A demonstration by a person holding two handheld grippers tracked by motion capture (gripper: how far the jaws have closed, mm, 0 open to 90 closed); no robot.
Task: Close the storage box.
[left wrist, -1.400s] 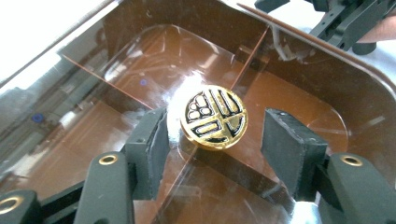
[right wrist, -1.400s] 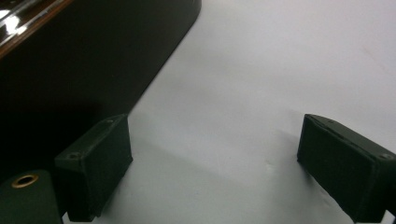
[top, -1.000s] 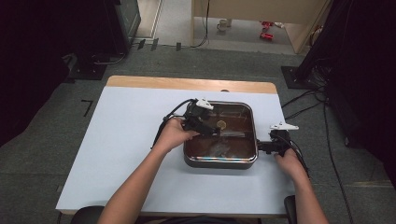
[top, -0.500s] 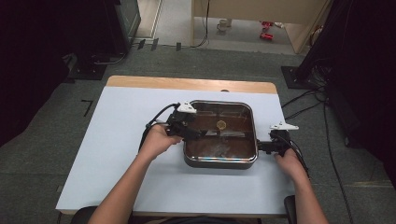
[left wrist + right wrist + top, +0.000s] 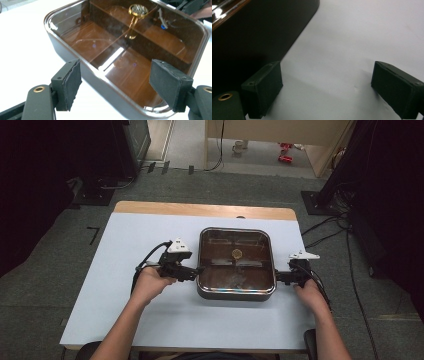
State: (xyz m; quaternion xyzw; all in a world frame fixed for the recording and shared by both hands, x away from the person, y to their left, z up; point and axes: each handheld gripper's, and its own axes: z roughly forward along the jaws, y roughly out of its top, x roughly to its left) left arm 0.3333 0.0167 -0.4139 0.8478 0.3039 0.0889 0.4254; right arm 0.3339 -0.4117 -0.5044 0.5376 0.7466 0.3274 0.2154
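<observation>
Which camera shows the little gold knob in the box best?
The left gripper view: the gold knob is near and sharp, its grid top plain. In the high view it is a tiny dot in the brown box. The right gripper view gives the box's dark wall.

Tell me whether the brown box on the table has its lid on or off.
On. The brown box is covered by a clear lid that catches glare and reflections, with a gold knob standing at its middle above the dividers inside.
</observation>
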